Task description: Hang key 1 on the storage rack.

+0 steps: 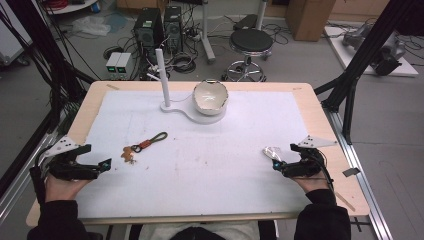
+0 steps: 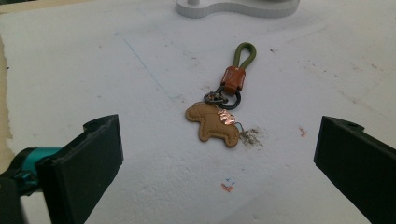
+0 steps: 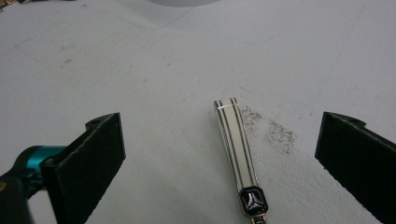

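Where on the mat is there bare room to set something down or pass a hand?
The widest free patch is the mat's middle, between the keychain and the metal strap. The far right, beside the bowl, is also bare. It is crowded at the far centre around the white stand, and just ahead of the left claw and right claw.

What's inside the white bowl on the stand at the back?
From the high view, the white bowl tilts toward the camera and its visible inner wall looks bare. The near rim hides the lowest part, so something small there can't be ruled out.
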Motion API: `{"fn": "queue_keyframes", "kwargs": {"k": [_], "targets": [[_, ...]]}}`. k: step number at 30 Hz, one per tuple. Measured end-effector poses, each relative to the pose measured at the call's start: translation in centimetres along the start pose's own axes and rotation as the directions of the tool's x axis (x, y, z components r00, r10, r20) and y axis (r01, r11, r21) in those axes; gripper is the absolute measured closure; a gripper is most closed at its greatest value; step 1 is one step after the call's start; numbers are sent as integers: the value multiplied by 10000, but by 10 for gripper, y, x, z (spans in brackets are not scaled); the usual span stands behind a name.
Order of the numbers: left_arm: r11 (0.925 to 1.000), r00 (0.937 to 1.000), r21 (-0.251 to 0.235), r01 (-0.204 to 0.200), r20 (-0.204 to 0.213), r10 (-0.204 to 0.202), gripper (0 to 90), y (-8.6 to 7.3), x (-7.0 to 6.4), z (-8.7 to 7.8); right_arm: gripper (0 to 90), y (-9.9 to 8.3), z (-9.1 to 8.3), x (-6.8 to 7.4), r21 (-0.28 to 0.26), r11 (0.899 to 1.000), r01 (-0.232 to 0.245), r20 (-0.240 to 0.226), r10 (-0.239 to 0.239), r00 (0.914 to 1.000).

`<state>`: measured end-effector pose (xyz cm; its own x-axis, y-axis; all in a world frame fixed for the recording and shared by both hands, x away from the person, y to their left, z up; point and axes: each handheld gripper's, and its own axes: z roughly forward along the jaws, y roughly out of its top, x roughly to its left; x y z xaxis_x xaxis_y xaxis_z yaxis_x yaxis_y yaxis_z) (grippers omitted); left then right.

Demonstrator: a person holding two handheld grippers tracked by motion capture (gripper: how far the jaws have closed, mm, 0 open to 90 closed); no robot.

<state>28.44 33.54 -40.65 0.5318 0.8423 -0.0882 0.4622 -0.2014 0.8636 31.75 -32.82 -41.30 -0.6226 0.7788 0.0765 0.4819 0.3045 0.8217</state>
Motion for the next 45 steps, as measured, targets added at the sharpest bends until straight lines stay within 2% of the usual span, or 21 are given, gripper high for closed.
{"fn": "queue_keyframes", "kwargs": {"k": [13, 18, 25, 30, 37, 42, 45], "targets": [[10000, 10000, 73, 8, 11, -8, 17, -1, -2, 1, 6, -2, 3, 0, 224, 9997, -36, -42, 37, 10000], [9997, 9999, 224, -125, 20, 124, 17, -2, -3, 3, 6, -1, 4, 1, 207, 9998, 43, -74, -41, 10000], [9997, 9999, 227, -115, 96, 113, 17, 3, -4, 6, 6, -1, 4, 1, 283, 9996, 80, -20, -79, 10000], [9972, 9993, 666, -333, 162, 323, 17, 8, -3, 14, 6, 0, 2, -2, 211, 9997, 111, -24, -110, 9999], [9940, 9986, 994, -464, 286, 437, 17, 14, -1, 24, 6, 0, 0, -6, 193, 9998, 20, 68, -21, 10000], [9914, 9976, 1208, -496, 542, 433, 18, 22, -3, 32, 6, 0, 3, -6, 242, 9996, 120, -32, -119, 9999], [9872, 9961, 1433, -701, 625, 617, 17, 27, -3, 38, 6, 1, 3, -6, 235, 9996, 171, -26, -170, 9999]]}}
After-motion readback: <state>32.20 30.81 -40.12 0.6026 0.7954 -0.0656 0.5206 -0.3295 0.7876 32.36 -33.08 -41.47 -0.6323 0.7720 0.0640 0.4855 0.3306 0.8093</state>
